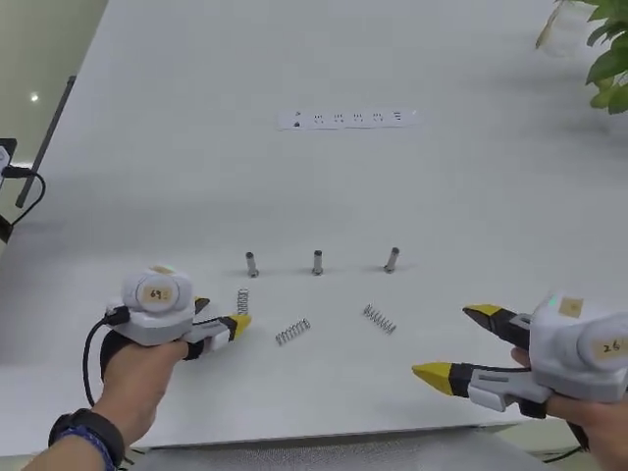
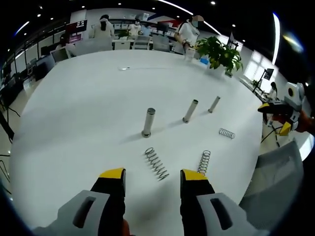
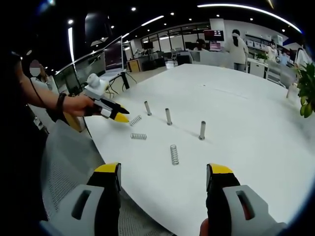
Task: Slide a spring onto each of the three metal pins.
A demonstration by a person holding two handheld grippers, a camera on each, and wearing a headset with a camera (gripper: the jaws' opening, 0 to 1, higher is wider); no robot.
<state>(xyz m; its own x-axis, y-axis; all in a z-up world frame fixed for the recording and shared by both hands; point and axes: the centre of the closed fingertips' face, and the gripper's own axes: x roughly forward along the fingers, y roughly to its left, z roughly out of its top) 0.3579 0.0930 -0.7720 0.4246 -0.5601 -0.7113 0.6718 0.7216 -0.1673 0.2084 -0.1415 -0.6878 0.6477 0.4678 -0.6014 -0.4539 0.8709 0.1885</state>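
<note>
Three short metal pins stand upright in a row on the white table: left pin (image 1: 252, 264), middle pin (image 1: 318, 262), right pin (image 1: 392, 259), all bare. Three springs lie loose in front of them: one (image 1: 242, 300) (image 2: 156, 162) just ahead of my left gripper (image 1: 231, 316) (image 2: 153, 176), one (image 1: 292, 332) (image 2: 204, 162) in the middle, one (image 1: 379, 319) (image 3: 173, 154) to the right. The left gripper is open and holds nothing. My right gripper (image 1: 457, 343) (image 3: 164, 169) hangs open near the table's front right edge, a short way from the right spring.
A white power strip (image 1: 345, 119) lies far back on the table. A green plant (image 1: 606, 54) stands at the back right corner. The table's front edge (image 1: 324, 432) runs just below both grippers. People and desks fill the room behind.
</note>
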